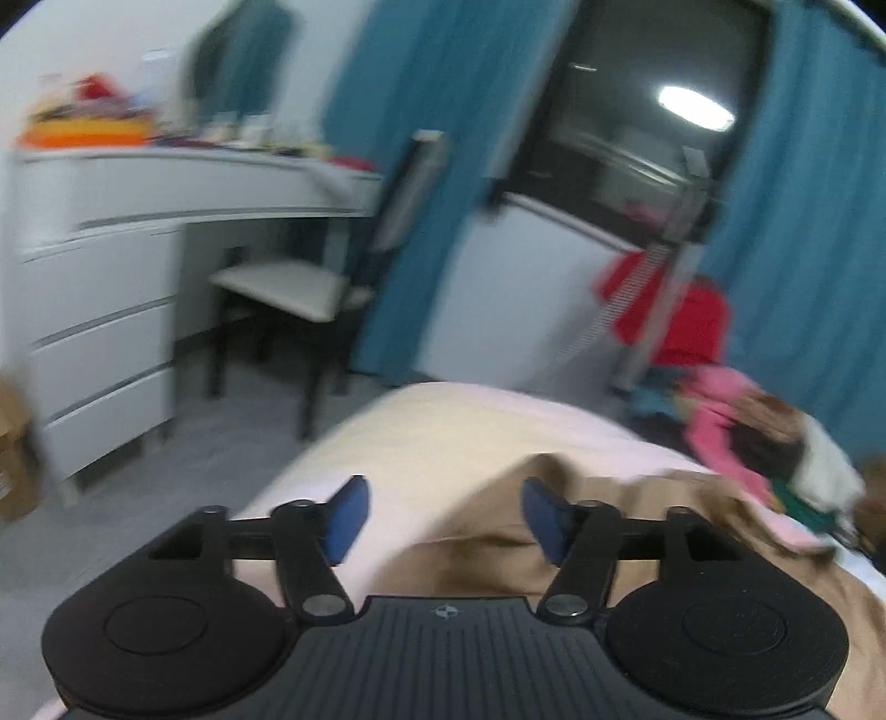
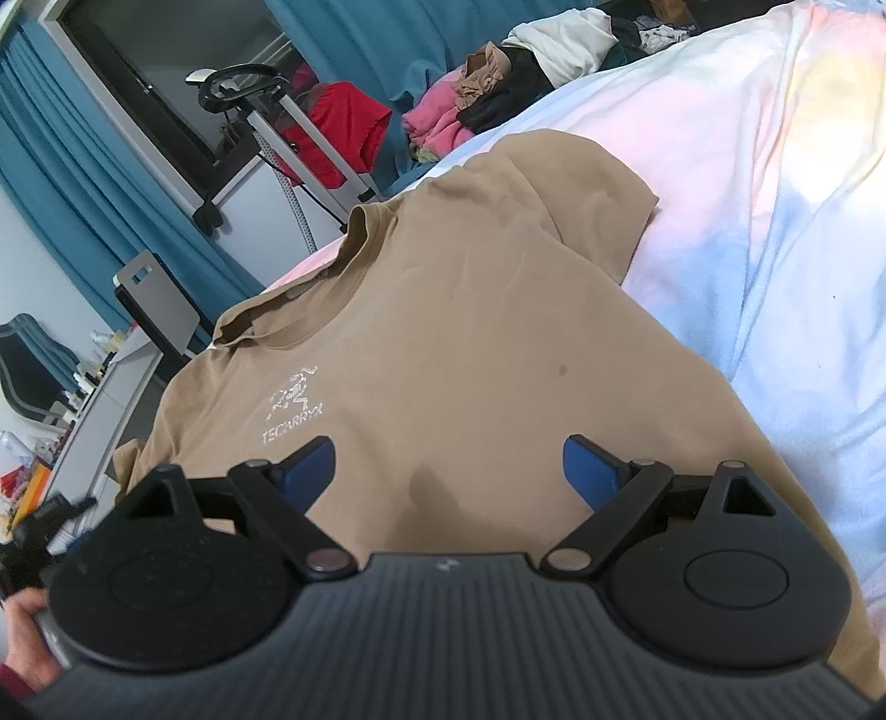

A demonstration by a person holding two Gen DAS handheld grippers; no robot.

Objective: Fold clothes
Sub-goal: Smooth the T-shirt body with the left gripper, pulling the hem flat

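Right wrist view: my right gripper (image 2: 446, 468) hangs with its blue pads spread wide and empty above a tan T-shirt (image 2: 443, 332) lying chest-up on the pale bed (image 2: 775, 194), collar toward the bed's far edge. My left gripper (image 1: 440, 518), in a motion-blurred frame, is likewise spread and holds nothing, above the shirt's edge near the bed's corner, with a clothes pile (image 1: 775, 443) at the far side.

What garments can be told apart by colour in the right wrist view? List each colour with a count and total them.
Tan T-shirt spread on the bed: 1
Red garment hanging by the window: 1
Pink clothes in the pile: 1
White garment in the pile: 1
Black garment in the pile: 1
Total: 5; the heap may hide more.
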